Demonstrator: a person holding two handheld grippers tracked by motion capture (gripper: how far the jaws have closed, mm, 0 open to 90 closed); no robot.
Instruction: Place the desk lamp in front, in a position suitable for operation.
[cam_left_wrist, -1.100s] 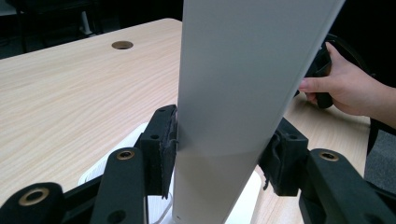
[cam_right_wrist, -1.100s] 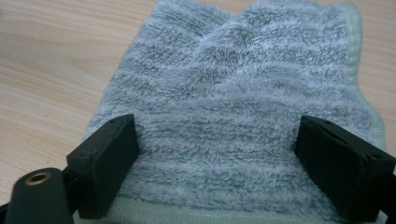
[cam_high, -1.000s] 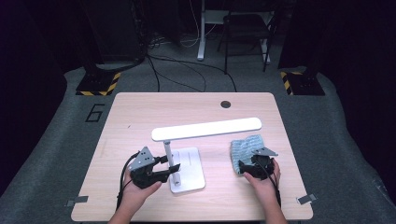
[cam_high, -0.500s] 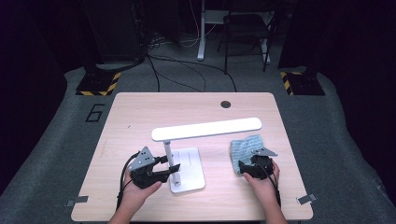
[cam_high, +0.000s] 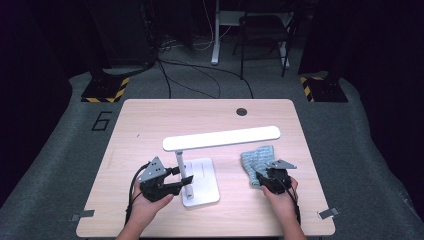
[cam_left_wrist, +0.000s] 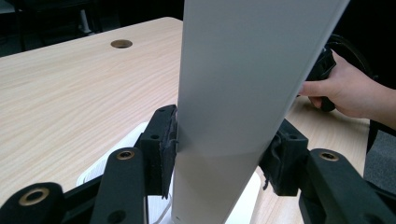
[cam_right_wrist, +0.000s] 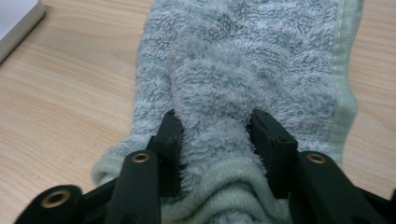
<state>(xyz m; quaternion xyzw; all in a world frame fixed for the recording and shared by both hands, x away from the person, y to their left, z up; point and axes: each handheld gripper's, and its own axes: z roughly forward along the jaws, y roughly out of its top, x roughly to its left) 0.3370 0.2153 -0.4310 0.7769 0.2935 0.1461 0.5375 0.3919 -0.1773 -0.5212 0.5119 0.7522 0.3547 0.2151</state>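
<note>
Standing on the wooden table (cam_high: 130, 125): a white desk lamp (cam_high: 200, 170), its long flat head stretching out level above the base and well past the fingers of both grippers. Rising straight up between the pads (cam_left_wrist: 166, 149) of the left gripper (cam_high: 182, 181), just above the base: the lamp's upright post, pressed on from both sides, so clamped there at about half width. Lying flat on the table beyond and under the fingers of the right gripper (cam_high: 262, 176): a pale grey-green towel (cam_high: 257, 159), just right of the lamp base. Bunching up into a soft ridge between the right fingers (cam_right_wrist: 170, 140): a fold of that towel, with the jaws having just been closing in on it and both pads now sinking into the pile, so pinching the cloth.
</note>
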